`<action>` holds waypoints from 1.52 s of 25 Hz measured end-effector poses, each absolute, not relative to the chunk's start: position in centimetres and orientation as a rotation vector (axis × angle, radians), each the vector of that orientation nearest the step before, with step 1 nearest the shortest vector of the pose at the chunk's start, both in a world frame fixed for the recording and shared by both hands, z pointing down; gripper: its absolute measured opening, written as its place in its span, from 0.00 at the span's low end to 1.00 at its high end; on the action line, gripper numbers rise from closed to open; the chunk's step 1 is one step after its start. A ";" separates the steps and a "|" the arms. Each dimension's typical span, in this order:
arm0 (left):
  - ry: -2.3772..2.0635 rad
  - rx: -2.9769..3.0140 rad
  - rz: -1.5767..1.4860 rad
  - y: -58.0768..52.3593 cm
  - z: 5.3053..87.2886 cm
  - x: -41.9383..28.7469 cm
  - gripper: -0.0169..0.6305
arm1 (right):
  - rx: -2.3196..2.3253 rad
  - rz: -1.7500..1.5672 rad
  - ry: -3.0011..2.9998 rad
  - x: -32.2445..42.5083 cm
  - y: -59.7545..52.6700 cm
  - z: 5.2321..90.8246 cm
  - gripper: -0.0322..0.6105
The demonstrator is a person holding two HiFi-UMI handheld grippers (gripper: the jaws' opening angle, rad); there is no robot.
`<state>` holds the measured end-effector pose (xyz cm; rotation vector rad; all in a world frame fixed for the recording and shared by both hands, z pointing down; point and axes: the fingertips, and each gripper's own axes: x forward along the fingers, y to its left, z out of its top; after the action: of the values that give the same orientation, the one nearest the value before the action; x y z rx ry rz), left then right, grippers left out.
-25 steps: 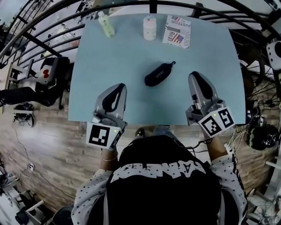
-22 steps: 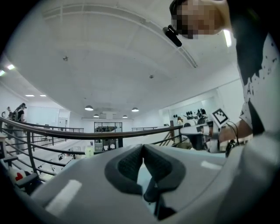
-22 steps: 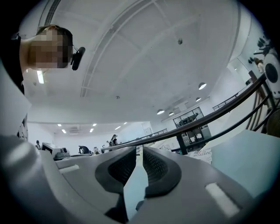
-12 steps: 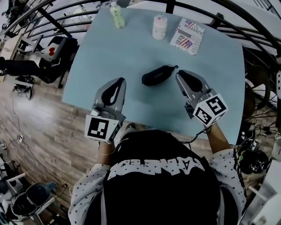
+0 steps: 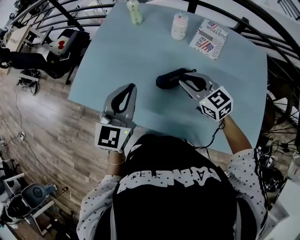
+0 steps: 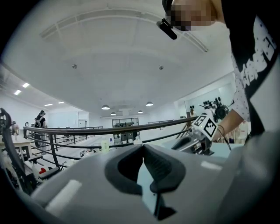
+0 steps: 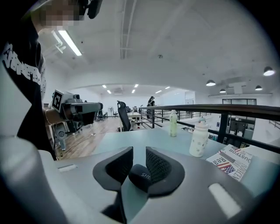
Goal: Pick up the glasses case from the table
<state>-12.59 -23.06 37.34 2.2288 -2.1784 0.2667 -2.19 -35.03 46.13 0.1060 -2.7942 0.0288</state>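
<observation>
Two claws hang over the pale blue worktop (image 5: 140,56), and they do not match. Your right claw (image 7: 139,151) is angled in from the right, its jaws parted and just now opening. The near end of the glasses case (image 5: 169,78) sits between them. Seen from that claw's own view, the rounded black end lies against the right pad with a sliver of room on the other side, so nothing is clamped. The case lies flat on the worktop, roughly at its middle, and most of its length stretches away to the left of the claw in the head view.

Your left claw (image 5: 131,86) is clenched, tips meeting with nothing between them. It hangs over the near left part of the worktop, well apart from the case, and points away from you.

Along the far edge stand three other things — a green bottle (image 5: 135,11) at the left, a white bottle (image 5: 179,26) near the middle, and a booklet (image 5: 209,38) with a flag print lying flat at the right. All three are well clear of the case. A dark railing (image 7: 192,109) runs behind the worktop.
</observation>
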 end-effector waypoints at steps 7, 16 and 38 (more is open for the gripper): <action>-2.196 2.181 0.271 -22.9 38.0 -14.7 0.03 | -0.072 -0.129 -2.640 -5.1 -35.5 49.6 0.28; -2.249 2.127 0.234 -22.7 37.6 -17.9 0.03 | -0.339 -0.474 -2.332 -7.5 -34.6 54.9 0.44; -2.330 1.956 0.241 -20.0 39.3 -22.2 0.03 | -0.626 -0.601 -1.928 -8.3 -35.6 63.2 0.67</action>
<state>-22.22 -20.00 39.29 1.9557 -2.3304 0.2408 -8.26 -35.63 63.15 -0.6261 -1.9284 -0.6006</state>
